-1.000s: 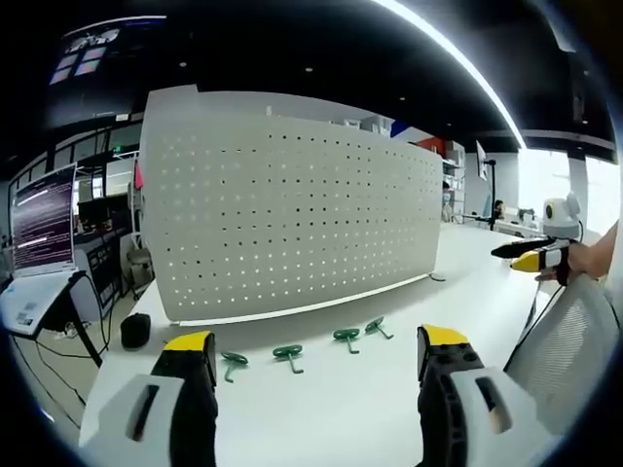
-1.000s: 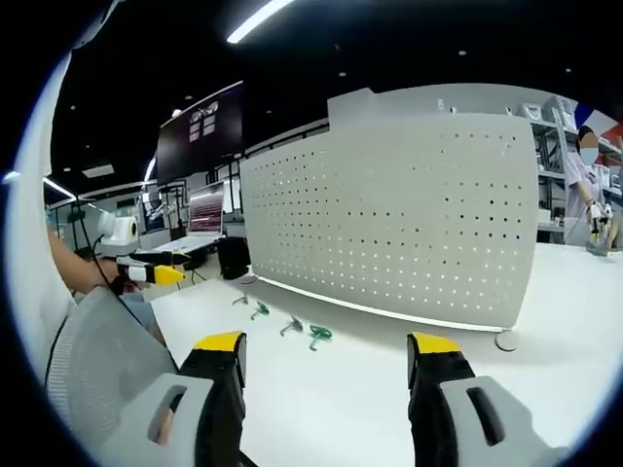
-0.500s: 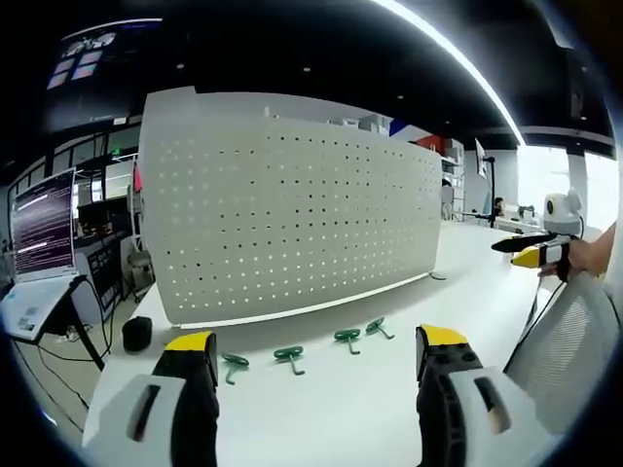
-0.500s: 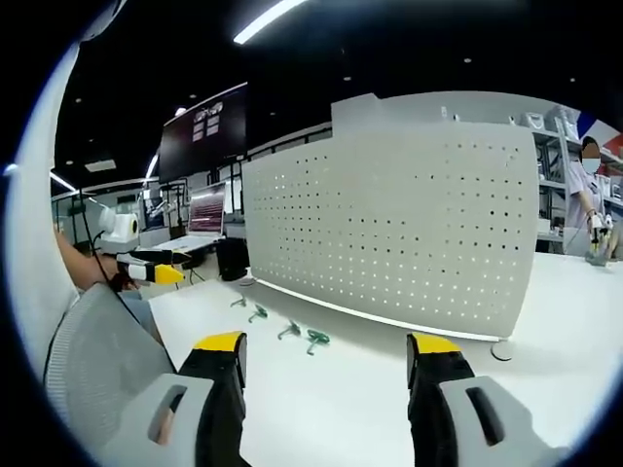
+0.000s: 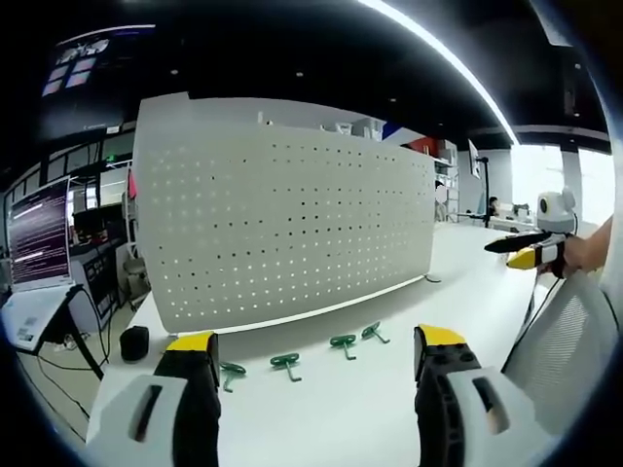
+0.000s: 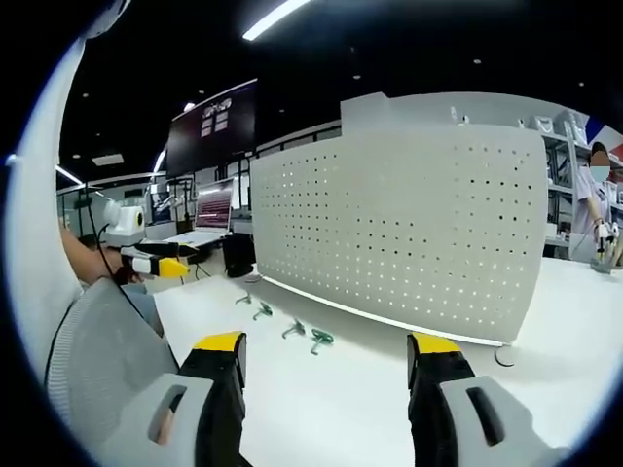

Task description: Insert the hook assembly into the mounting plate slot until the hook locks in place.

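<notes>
Ahead of my left gripper [image 5: 311,384], jaws spread, empty: four green plastic hooks [image 5: 285,363] in row on white table [image 5: 321,428], at foot of white perforated mounting plate [image 5: 282,229]. Right gripper [image 6: 326,389] also spread, empty, hooks further off to its left; left seems nearer.

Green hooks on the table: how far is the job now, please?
Nothing looks done yet: four green hooks lie on the white table before the perforated mounting plate. In hand: nothing; the left tongs and right tongs stand open and empty. Left: picking, inserting and locking a hook.
</notes>
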